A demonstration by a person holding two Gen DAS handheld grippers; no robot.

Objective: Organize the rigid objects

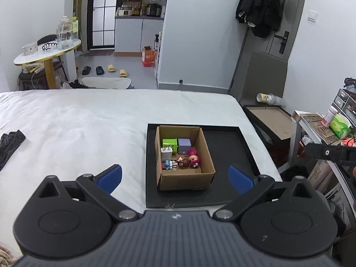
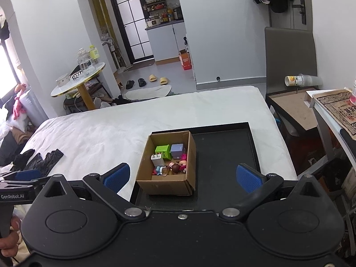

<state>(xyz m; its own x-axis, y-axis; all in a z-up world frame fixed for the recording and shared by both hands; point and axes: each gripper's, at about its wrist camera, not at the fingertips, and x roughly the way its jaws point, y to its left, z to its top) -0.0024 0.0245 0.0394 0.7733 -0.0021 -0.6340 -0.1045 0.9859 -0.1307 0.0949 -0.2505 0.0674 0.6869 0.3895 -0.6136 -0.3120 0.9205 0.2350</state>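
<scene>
An open cardboard box (image 1: 203, 155) (image 2: 191, 155) stands in the left half of a black tray (image 1: 229, 146) (image 2: 224, 149) on the white bed. Inside lie a green cube (image 1: 169, 145) (image 2: 162, 152), a lilac cube (image 1: 184, 145) (image 2: 177, 150), a white charger plug (image 1: 166, 153) (image 2: 157, 159) and several small toy figures (image 1: 188, 160) (image 2: 175, 166). My left gripper (image 1: 175, 178) is open and empty, held above the tray's near edge. My right gripper (image 2: 182, 176) is open and empty, held above the box's near side.
The white bed (image 1: 77, 122) (image 2: 106, 129) spreads left, with dark clothing (image 1: 10, 142) (image 2: 37, 160) on it. A dark side table (image 1: 271, 120) (image 2: 293, 109) and a cluttered shelf (image 1: 322, 129) stand to the right. The left gripper's body (image 2: 13, 191) shows at the right wrist view's left edge.
</scene>
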